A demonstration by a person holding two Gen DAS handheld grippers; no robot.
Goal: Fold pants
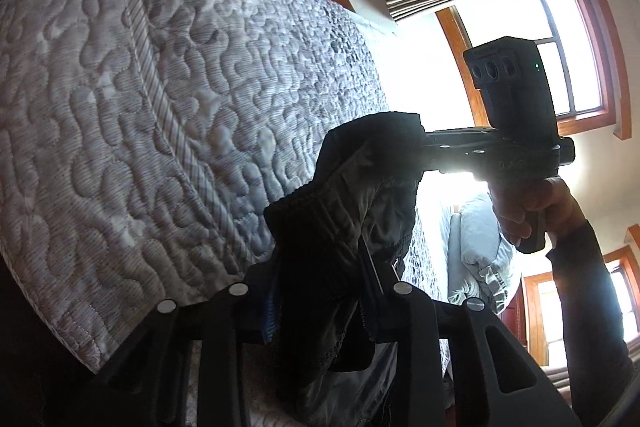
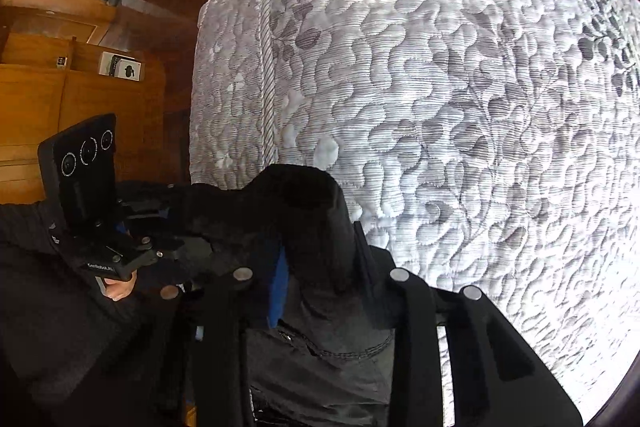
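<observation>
Pillows (image 1: 476, 251) lie pale blue at the lower right of your left wrist view, beyond the mattress (image 1: 160, 107), under a bright window (image 1: 560, 67) with wooden frames. In your right wrist view a wooden cabinet (image 2: 80, 75) fills the left side, a small white box (image 2: 121, 66) sitting on it, and the quilted mattress fills the right. Your black pants (image 1: 344, 211) are bunched up in the air above the mattress, blocking the lower centre of both views. Your left gripper (image 1: 320, 303) is pinched onto the fabric, and your right gripper (image 2: 320, 283) is pinched onto it as well. Your right hand (image 1: 532, 207) grips its handle at the right of the left wrist view
</observation>
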